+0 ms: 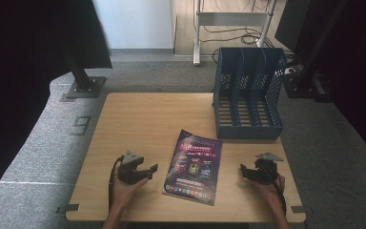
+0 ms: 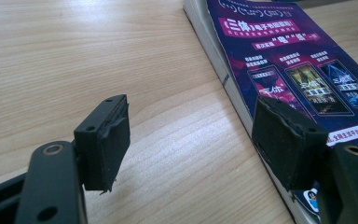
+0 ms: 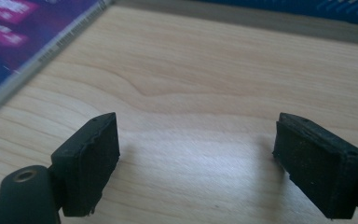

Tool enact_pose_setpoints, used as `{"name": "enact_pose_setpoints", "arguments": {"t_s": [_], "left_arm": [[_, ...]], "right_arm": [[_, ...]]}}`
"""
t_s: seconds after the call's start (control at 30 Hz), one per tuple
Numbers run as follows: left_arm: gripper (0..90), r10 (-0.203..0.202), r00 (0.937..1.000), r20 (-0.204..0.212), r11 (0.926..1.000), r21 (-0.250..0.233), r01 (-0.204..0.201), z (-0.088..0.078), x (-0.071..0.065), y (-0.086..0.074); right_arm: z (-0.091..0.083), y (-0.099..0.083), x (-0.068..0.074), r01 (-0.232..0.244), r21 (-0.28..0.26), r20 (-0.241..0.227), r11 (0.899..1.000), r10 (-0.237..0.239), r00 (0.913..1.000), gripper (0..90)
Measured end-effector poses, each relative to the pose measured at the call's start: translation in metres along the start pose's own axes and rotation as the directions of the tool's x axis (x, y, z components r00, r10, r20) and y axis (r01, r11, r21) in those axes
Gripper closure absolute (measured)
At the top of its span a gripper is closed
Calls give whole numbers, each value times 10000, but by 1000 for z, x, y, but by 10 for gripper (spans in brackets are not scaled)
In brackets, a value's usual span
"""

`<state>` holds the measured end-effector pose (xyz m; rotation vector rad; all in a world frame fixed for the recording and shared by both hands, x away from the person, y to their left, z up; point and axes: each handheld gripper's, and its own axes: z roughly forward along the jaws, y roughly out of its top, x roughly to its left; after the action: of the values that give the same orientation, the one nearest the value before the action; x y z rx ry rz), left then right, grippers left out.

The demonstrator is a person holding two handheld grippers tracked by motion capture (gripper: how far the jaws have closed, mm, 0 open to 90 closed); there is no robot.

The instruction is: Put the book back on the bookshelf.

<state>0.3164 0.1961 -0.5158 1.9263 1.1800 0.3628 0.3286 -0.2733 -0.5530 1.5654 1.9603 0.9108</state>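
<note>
high view | blue file rack (image 1: 249,95) – slots bare | book (image 1: 194,167) flat on table (image 1: 138,119) | both tools wide, holding nothing

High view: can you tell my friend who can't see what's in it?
A purple book lies flat on a wooden table between two open hand-held grippers, the left gripper and right gripper. A blue file rack stands behind.
</note>
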Motion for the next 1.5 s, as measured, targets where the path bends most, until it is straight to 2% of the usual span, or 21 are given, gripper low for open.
{"name": "enact_pose_setpoints", "arguments": {"t_s": [0.07, 0.2, 0.47, 0.7, 0.87, 1.17, 1.3, 1.5], "left_arm": [[280, -15, 10000, 13, 10000, -5, 15, 2, 0, 1], [280, 63, 10000, 77, 9999, 106, -64, 6, -3, 1], [280, 199, 9995, 228, 9996, 196, -203, 11, -9, 0], [280, 188, 9995, 252, 9997, 128, -191, 10, -9, 1], [280, 187, 9994, 292, 9998, 102, -190, 9, -9, 1], [282, 88, 9994, 344, 10000, 34, -90, 8, -7, 1], [283, 94, 9994, 331, 10000, 30, -96, 8, -7, 1], [285, 134, 9994, 325, 9999, 68, -136, 9, -8, 1]], "right_arm": [[-1, 2, 3, 23, -110, -93, 9999, -24, 10000, 138], [-4, 4, 7, 178, -309, 12, 9994, -178, 9998, 140], [-12, 10, 8, -121, -814, -247, 9966, 101, 9996, 142], [-15, 19, 23, -18, -1106, -547, 9939, -43, 9985, 158], [-16, 23, 32, 80, -1214, -810, 9926, -179, 9966, 166], [-20, 29, 46, 207, -1438, -1012, 9894, -355, 9942, 171], [-18, 31, 51, 236, -1402, -1160, 9898, -401, 9924, 172], [-12, 32, 63, 549, -1338, -1308, 9895, -725, 9888, 172]]}}
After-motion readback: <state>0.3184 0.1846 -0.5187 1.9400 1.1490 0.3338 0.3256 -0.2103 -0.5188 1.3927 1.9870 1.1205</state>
